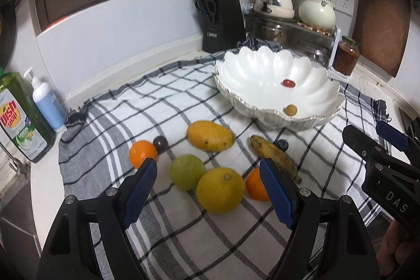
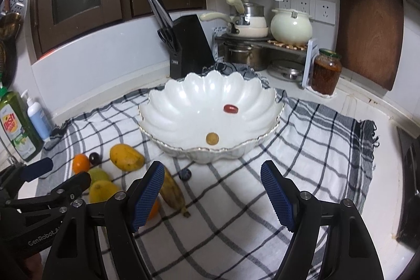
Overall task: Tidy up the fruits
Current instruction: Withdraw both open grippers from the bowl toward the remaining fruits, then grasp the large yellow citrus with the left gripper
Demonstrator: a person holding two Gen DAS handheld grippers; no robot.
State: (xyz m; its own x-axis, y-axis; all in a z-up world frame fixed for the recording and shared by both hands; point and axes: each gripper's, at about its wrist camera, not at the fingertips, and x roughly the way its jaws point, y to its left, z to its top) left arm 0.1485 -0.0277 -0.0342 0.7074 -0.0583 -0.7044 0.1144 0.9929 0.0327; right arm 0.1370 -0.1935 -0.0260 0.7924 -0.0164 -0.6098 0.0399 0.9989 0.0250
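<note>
Now, taking the bowl (image 1: 252, 70) as landmark, left to right:
Bottles: soap bottle (image 1: 18, 117) and pump bottle (image 1: 47, 104), far left of the bowl, off the cloth (image 1: 157, 96).
Left orange (image 1: 141, 152): well left and in front of the bowl, a dark plum (image 1: 160, 142) just beside it.
Green fruit (image 1: 187, 171): in front-left of the bowl, touching the yellow citrus (image 1: 220, 189).
Left gripper (image 1: 208, 190): jaws apart, empty, over that cluster.
Mango (image 1: 210, 135): just in front-left of the bowl.
Banana (image 1: 273, 152): in front of the bowl, second orange (image 1: 256, 186) at its near end, blue plum (image 1: 282, 144) beside it.
Bowl contents: red fruit (image 2: 230, 108) and small tan fruit (image 2: 212, 138).
Right gripper (image 2: 214, 190): jaws apart, empty, in front of the bowl.
Jar (image 2: 325, 71): behind-right of the bowl.
</note>
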